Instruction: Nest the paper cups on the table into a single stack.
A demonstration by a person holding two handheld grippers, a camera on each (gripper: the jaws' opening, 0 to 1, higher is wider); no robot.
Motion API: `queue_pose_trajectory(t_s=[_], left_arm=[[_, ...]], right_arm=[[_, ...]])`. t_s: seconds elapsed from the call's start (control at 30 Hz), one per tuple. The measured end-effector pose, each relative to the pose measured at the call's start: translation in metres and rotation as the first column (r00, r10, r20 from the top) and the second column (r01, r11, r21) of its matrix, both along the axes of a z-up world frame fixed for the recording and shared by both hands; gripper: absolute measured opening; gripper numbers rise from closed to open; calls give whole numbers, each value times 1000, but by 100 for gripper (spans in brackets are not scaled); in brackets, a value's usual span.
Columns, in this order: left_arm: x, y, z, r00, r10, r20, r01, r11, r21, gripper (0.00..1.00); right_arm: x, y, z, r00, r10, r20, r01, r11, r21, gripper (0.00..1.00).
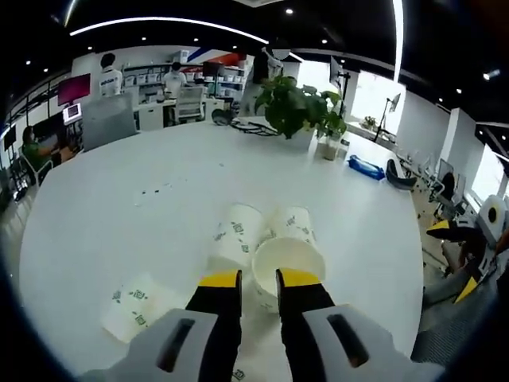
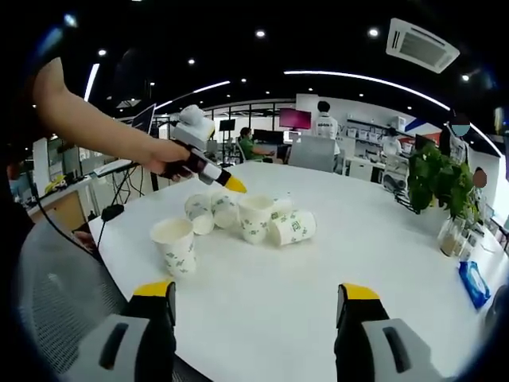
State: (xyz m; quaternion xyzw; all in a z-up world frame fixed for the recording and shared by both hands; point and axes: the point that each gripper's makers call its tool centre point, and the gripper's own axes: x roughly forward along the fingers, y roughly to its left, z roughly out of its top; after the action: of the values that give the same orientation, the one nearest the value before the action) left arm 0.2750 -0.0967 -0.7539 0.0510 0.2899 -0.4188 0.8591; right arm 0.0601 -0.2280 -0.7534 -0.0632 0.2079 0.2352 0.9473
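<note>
Paper cups (image 2: 254, 217) cluster on the white table (image 2: 382, 263), one upright cup (image 2: 176, 246) apart nearer. Left gripper (image 1: 258, 279), jaws narrowly parted, straddles an upright cup's rim (image 1: 288, 256), apparently about to pinch it. Right gripper (image 2: 260, 301) hangs spread wide, empty. Next: close, lift, nest.

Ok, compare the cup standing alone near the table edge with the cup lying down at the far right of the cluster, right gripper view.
The lone cup stands upright, mouth up; the lying cup rests on its side, mouth toward the left of the picture. The lone cup stands apart from the others, nearer the table edge and the right gripper; the lying cup touches an upright cup in the cluster. Both are white paper cups with green print.
</note>
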Motion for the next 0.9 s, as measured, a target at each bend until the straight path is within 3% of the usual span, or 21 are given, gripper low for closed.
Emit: queue_pose_trajectory(t_s=[0.33,0.7,0.9], left_arm=[[8,-10,-3,1000,-23,-18,23,1000,4,9],[6,-19,-13,997,-65,-43,67,996,56,8],[10,-22,-16,996,-80,-47,83,994,76,3]], right_arm=[[0,-1,-2,1000,-3,-7,3,1000,-8,83],[0,-2,-1,1000,-19,-7,19,1000,-7,82],[1,-3,-1,1000,-23,-5,23,1000,-5,82]])
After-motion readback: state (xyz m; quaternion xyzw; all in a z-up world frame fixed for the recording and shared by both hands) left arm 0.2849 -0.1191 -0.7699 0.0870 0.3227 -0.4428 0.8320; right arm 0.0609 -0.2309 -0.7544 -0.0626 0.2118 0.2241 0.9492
